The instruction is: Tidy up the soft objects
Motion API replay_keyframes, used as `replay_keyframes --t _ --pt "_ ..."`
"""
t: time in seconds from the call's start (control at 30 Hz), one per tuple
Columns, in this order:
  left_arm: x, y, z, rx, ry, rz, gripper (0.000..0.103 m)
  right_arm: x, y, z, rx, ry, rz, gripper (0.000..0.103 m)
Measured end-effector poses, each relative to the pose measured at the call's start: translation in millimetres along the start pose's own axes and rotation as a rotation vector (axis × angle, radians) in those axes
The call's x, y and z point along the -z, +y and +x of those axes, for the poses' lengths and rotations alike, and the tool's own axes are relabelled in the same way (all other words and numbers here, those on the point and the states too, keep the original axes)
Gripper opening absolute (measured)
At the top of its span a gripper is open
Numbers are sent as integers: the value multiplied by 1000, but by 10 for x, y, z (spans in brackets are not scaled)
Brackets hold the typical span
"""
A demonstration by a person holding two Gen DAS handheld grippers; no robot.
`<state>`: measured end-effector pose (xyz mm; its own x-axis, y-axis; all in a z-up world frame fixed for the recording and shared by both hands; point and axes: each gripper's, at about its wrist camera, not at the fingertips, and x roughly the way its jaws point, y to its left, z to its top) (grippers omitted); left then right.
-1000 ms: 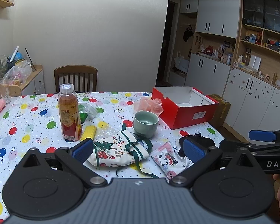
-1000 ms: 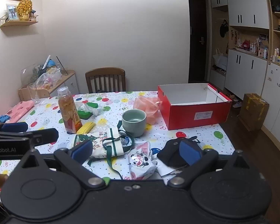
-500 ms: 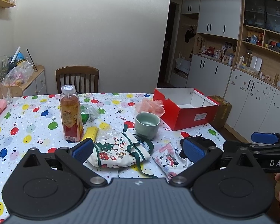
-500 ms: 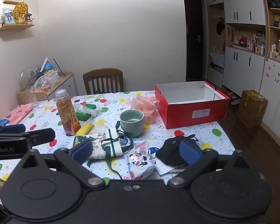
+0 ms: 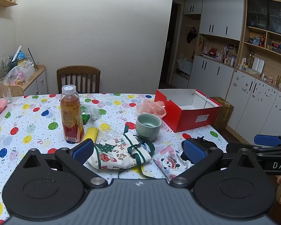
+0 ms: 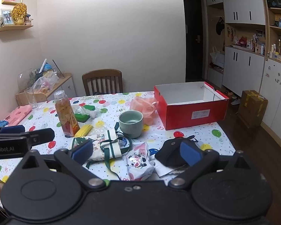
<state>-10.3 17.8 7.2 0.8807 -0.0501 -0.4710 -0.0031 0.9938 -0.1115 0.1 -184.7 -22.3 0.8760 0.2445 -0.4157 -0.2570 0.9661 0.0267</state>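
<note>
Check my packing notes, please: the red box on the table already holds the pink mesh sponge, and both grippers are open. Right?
Not quite. The red box is empty; the pink mesh sponge lies on the table beside it, as the right wrist view shows. Both grippers are open.

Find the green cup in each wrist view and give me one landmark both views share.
Left wrist: the cup stands right of centre on the table, between the fingers and behind the Christmas bag.
Right wrist: the cup stands just left of centre, with the pink mesh behind it.
Shared landmark: the red box lies to the cup's right in both.
</note>
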Motion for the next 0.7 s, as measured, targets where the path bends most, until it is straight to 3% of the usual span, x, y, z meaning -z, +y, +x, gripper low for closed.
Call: replay_keyframes --t 0.7 --pt "-11 -41 33 5 3 -1 103 -1 -36 76 10 2 11 100"
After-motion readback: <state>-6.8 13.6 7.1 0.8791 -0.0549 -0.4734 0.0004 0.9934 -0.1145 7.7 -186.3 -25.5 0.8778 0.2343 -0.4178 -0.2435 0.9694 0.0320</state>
